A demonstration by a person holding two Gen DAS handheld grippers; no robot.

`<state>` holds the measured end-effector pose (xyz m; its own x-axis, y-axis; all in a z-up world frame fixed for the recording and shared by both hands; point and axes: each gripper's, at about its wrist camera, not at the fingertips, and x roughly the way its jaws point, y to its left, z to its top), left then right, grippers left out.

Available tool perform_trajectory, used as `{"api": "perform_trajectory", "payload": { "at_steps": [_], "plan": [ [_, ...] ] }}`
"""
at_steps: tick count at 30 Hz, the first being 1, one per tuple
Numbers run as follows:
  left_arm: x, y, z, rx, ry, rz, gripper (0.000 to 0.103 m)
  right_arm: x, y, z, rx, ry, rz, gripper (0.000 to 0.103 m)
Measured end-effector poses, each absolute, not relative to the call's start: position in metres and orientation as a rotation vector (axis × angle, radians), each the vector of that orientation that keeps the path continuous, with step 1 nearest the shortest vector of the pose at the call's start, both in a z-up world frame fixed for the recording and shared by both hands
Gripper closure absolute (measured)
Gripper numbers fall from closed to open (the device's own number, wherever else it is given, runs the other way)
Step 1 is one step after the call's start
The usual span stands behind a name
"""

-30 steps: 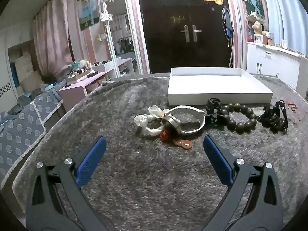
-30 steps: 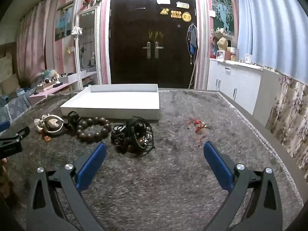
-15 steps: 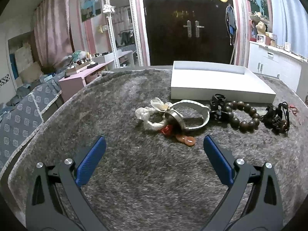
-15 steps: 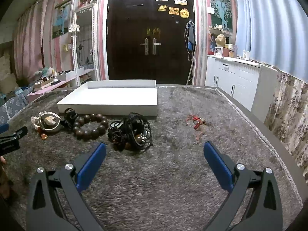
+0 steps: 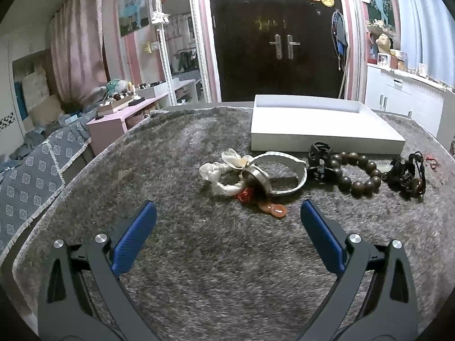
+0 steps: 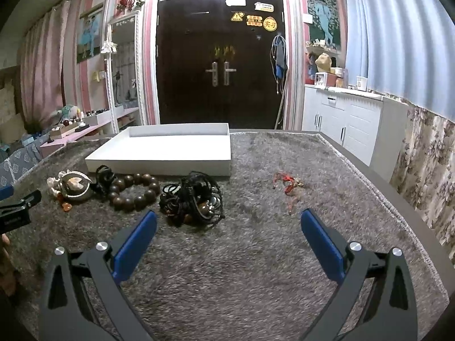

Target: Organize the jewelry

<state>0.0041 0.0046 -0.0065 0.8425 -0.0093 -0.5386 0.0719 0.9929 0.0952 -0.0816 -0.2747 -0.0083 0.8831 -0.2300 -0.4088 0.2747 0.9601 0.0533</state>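
Note:
A white tray (image 5: 327,139) sits at the back of the grey rug; it also shows in the right wrist view (image 6: 159,163). In front of it lie a white scrunchie (image 5: 219,176), a silver bangle (image 5: 284,170) with a red pendant (image 5: 274,209), a black hair claw (image 5: 320,162), a dark wooden bead bracelet (image 5: 358,176) and a tangle of black cords (image 5: 406,176). In the right wrist view the bead bracelet (image 6: 133,191), the black cords (image 6: 192,199) and a small red charm (image 6: 288,184) lie ahead. My left gripper (image 5: 227,216) and right gripper (image 6: 227,224) are both open and empty, short of the jewelry.
The grey shag rug (image 5: 199,270) covers the table. The table's right edge (image 6: 398,187) runs beside a floral curtain. A pink side table (image 5: 113,122) and a patterned blanket stand off the left edge. The left gripper's body (image 6: 17,207) shows at the right view's left.
Both grippers have tilted slightly, so the jewelry and tray sit a little lower and nearer in both views. Both stay open and empty. No jewelry has moved.

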Motion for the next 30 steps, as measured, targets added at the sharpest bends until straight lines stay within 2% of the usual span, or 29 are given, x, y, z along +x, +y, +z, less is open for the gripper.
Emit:
{"api": "perform_trajectory", "payload": {
  "at_steps": [30],
  "plan": [
    [0.018,0.008,-0.013,0.08,0.613,-0.06,0.003,-0.08,-0.271,-0.007,0.082,0.47,-0.298,0.002]
  ]
}}
